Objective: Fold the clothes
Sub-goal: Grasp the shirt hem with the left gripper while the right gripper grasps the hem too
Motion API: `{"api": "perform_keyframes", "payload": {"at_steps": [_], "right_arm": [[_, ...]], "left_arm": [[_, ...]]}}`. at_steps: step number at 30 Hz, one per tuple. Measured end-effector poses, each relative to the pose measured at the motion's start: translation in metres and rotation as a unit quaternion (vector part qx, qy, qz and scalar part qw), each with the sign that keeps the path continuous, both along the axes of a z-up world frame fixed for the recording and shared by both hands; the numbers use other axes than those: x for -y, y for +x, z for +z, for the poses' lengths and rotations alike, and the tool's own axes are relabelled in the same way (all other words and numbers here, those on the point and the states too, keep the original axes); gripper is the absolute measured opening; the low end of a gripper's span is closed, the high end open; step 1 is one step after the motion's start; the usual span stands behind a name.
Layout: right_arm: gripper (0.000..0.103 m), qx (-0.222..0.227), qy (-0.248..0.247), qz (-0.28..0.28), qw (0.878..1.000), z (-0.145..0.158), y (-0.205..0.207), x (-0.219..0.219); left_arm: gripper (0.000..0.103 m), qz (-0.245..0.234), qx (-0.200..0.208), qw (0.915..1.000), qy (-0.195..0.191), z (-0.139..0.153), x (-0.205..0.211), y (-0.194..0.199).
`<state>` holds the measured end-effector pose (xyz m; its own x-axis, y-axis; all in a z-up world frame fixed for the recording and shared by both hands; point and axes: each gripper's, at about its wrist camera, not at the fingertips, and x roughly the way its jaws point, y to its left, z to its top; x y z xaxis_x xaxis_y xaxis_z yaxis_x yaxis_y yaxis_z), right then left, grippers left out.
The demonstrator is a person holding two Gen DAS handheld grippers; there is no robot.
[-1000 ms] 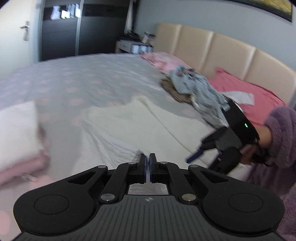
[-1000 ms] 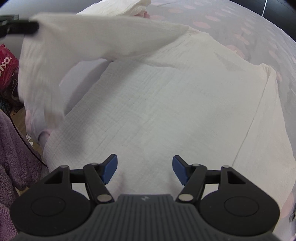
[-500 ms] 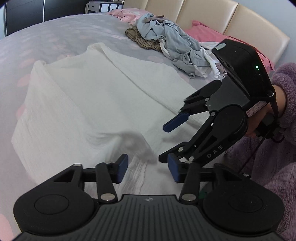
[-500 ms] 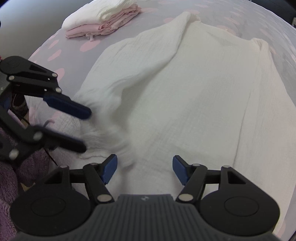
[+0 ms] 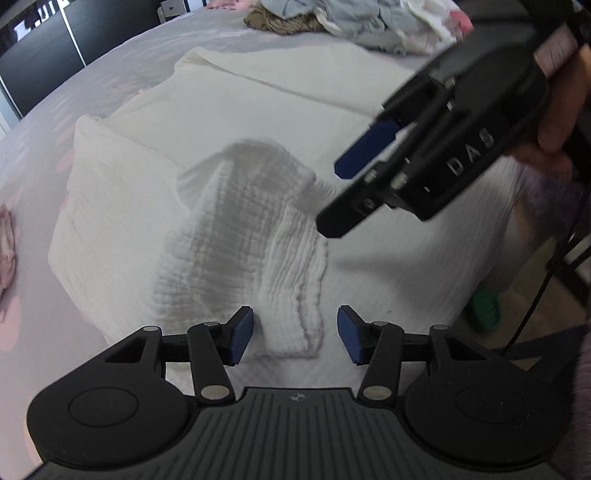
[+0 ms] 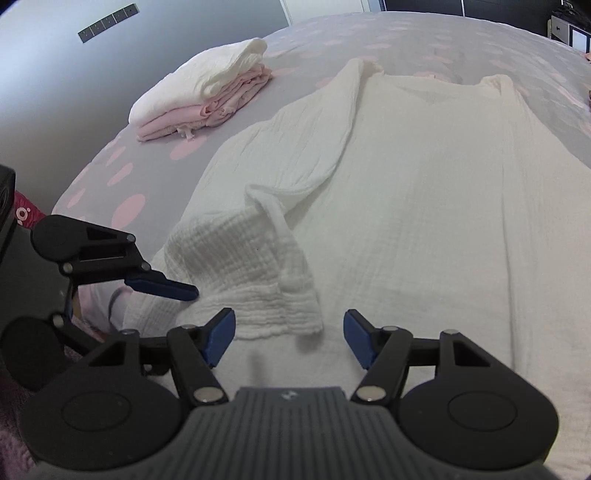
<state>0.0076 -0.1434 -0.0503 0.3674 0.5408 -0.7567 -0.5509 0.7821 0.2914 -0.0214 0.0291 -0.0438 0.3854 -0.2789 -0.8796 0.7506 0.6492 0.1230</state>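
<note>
A white crinkled garment (image 5: 258,122) (image 6: 424,177) lies spread flat on the bed. One sleeve (image 5: 273,258) (image 6: 258,266) is folded in over the body and lies crumpled near the front edge. My left gripper (image 5: 295,334) is open and empty, with the sleeve's cuff between its fingers. It also shows at the left of the right wrist view (image 6: 162,291). My right gripper (image 6: 288,338) is open and empty just above the sleeve's cuff. It shows in the left wrist view (image 5: 354,192) at the upper right, above the garment.
A folded stack of white and pink clothes (image 6: 207,85) sits on the grey, pink-dotted bedspread (image 6: 122,177) at the far left. A heap of unfolded clothes (image 5: 354,18) lies beyond the garment. The bed's edge and the floor (image 5: 517,302) are at the right.
My left gripper carried the sleeve over the garment's body, opened and let it go. The sleeve now lies on the body. My right gripper stayed open and drew nearer to the sleeve.
</note>
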Motion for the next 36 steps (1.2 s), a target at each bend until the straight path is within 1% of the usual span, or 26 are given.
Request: {"api": "perform_keyframes", "payload": {"at_steps": [2,3,4,5,7,10,12,15,18,21,25,27,32,36], "right_arm": [[0.049,0.001,0.012,0.003,1.0,-0.003,0.004,-0.004],[0.046,0.0,0.018,0.005,1.0,-0.004,0.007,-0.006],[0.039,-0.004,0.023,0.006,1.0,-0.004,0.007,-0.005],[0.03,-0.008,0.029,0.007,1.0,-0.002,0.006,-0.004],[0.018,-0.017,0.039,0.008,0.999,0.001,0.005,-0.001],[0.01,-0.031,0.054,0.01,0.998,0.005,0.003,0.003],[0.009,-0.04,0.064,0.011,0.997,0.008,0.002,0.005],[0.008,-0.056,0.081,0.014,0.995,0.013,-0.001,0.009],[0.007,-0.085,0.11,0.025,0.99,0.018,-0.006,0.01],[0.006,-0.111,0.12,0.039,0.986,0.02,-0.013,0.006],[0.006,-0.131,0.114,0.054,0.983,0.017,-0.018,0.0],[0.006,-0.133,0.11,0.064,0.983,0.018,-0.021,-0.002],[0.006,-0.146,0.078,0.09,0.982,0.013,-0.026,-0.009],[0.006,-0.152,0.041,0.096,0.983,0.001,-0.027,-0.014]], "left_arm": [[0.046,0.004,0.0,1.0,0.003,-0.003,-0.001,0.003],[0.041,0.008,-0.003,1.0,0.001,-0.003,-0.003,0.005],[0.037,0.013,-0.007,0.9999,-0.001,-0.002,-0.005,0.007],[0.034,0.018,-0.012,0.9998,-0.003,-0.001,-0.007,0.009],[0.02,0.025,-0.018,0.9995,-0.007,0.003,-0.012,0.011],[0.011,0.041,-0.026,0.9985,-0.026,0.014,-0.025,0.013],[0.01,0.047,-0.027,0.9976,-0.042,0.026,-0.035,0.011],[0.01,0.044,-0.023,0.997,-0.06,0.049,-0.047,0.002],[0.01,0.038,-0.02,0.9969,-0.065,0.066,-0.058,-0.008],[0.01,0.035,-0.026,0.997,-0.064,0.074,-0.068,-0.014],[0.01,0.031,-0.043,0.9968,-0.06,0.069,-0.073,-0.019],[0.01,0.026,-0.05,0.9966,-0.061,0.067,-0.076,-0.026],[0.01,0.024,-0.063,0.9961,-0.056,0.055,-0.078,-0.031],[0.01,0.008,-0.073,0.9965,-0.04,0.041,-0.068,-0.03]]}}
